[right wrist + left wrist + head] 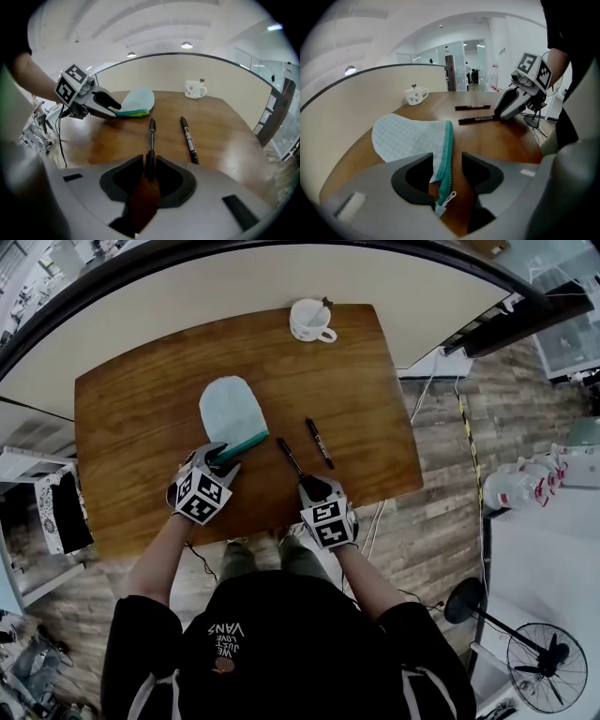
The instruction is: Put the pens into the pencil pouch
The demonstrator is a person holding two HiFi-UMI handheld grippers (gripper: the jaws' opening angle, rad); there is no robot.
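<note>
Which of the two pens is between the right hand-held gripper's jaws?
The pen nearer the pencil pouch: the right hand-held gripper's jaws are closing around its end. The other pen lies free, beside it.

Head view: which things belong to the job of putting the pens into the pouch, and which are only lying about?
For the job: pouch; left pen; right pen.
Lying about: white cup at the table's far edge; fan on the floor.
</note>
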